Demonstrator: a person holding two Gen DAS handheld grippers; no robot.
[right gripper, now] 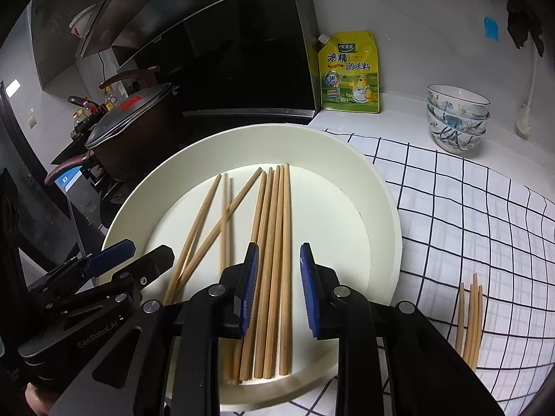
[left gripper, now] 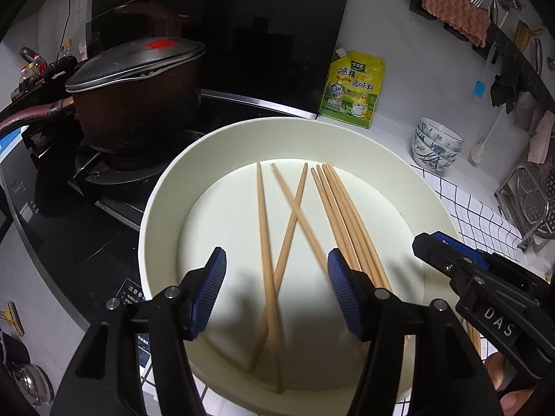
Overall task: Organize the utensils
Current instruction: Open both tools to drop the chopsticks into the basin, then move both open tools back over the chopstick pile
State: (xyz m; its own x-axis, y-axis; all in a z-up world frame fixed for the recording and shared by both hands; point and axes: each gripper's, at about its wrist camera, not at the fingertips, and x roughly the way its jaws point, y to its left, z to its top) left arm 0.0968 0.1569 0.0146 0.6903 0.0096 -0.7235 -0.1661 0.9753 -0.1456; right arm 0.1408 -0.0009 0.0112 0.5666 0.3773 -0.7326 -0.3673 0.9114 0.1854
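Several wooden chopsticks lie in a round cream tray [left gripper: 163, 208] [right gripper: 385, 208]. Three loose ones [left gripper: 289, 228] cross on the left; a tidy bundle [left gripper: 343, 211] [right gripper: 274, 242] lies on the right. My left gripper [left gripper: 275, 291] is open above the crossed ones, holding nothing. My right gripper [right gripper: 279, 291] is open with its fingers either side of the bundle, above it; it also shows in the left wrist view [left gripper: 451, 260]. A few more chopsticks [right gripper: 470, 322] lie on the checked cloth right of the tray.
A lidded brown pot [left gripper: 138, 93] sits on the stove left of the tray. A yellow seasoning pouch [left gripper: 353, 90] leans on the back wall. Stacked floral bowls [right gripper: 458, 118] stand at the back right. A checked cloth [right gripper: 468, 215] covers the counter. A metal rack [left gripper: 530, 201] stands far right.
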